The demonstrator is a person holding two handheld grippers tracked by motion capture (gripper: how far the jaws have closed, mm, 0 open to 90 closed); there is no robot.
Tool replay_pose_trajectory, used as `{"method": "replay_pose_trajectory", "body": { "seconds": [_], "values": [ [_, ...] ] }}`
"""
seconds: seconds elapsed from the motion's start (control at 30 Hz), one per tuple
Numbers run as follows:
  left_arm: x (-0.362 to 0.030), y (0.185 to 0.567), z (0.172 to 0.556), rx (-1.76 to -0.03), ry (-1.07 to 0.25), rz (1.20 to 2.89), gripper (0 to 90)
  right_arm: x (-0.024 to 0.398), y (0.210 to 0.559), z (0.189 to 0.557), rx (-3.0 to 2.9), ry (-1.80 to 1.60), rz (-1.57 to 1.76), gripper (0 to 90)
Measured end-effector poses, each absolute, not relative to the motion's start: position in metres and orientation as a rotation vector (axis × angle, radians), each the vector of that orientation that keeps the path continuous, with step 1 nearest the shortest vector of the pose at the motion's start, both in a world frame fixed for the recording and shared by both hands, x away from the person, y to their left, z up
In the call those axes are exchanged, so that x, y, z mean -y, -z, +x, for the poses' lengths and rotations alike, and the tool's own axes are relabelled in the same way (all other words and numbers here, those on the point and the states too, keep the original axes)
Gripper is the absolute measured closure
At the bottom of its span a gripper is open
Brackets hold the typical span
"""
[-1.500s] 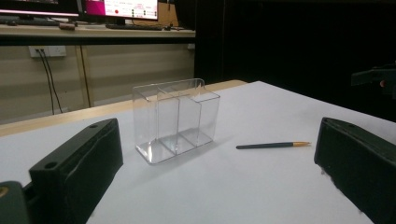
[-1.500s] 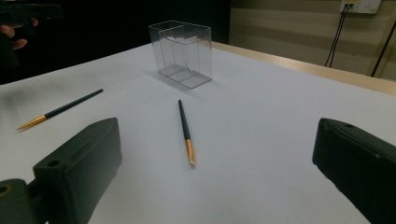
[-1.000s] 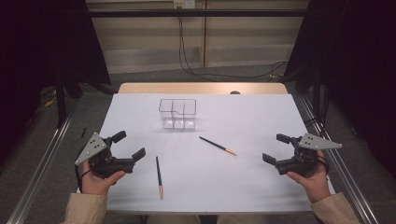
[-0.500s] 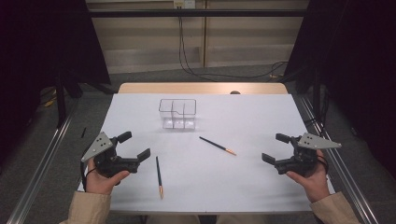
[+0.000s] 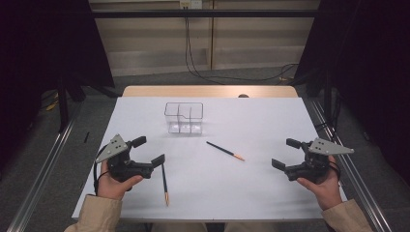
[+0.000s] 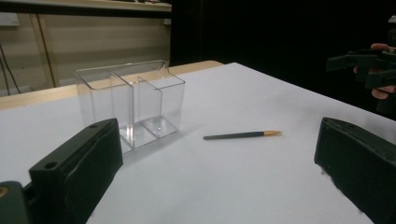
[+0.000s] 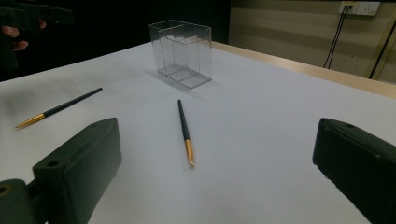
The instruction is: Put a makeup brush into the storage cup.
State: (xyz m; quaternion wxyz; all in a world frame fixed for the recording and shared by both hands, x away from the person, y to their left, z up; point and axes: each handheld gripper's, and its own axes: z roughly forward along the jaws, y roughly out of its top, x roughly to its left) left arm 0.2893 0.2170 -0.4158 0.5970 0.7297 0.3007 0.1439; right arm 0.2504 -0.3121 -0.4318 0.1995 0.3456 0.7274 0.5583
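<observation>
L gripper (image 5: 149,151) sits at approx 7 o'clock on the white table (image 5: 270,121), jaws wide apart, nothing between them. Its near jaw tip is just beside the top end of the near brush (image 5: 165,182), a thin dark-handled brush w/ gold tip pointing toward 6 o'clock; can't tell if touching. R gripper (image 5: 286,154) at approx 4 o'clock, jaws also spread, empty, held in the person's hand, well apart from both brushes.

Second brush (image 5: 225,151) lies near table centre, gold tip toward 4 o'clock, between the two grippers. In the R gripper view it lies straight ahead betw. the black jaws, gold end nearest. In the L gripper view it lies flat at approx 1 o'clock, right of the organiser.

Clear plastic organiser (image 5: 183,117) w/ compartments stands upright at approx 11–12 o'clock, empty, apart from both brushes.
</observation>
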Motion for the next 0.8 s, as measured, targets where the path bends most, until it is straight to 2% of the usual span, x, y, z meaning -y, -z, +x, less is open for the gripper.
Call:
{"method": "replay_pose_trajectory", "body": {
  "seconds": [0.33,0.8],
  "values": [
    [-0.207,0.420,0.290,-0.706,-0.291,1.767,0.9,0.312,0.433,0.251,-2.038,-1.563,0.969,0.6],
    [-0.187,0.424,0.293,-0.666,-0.241,1.779,1.1,0.311,0.433,0.251,-2.050,-1.556,0.965,0.3]
  ]
}}
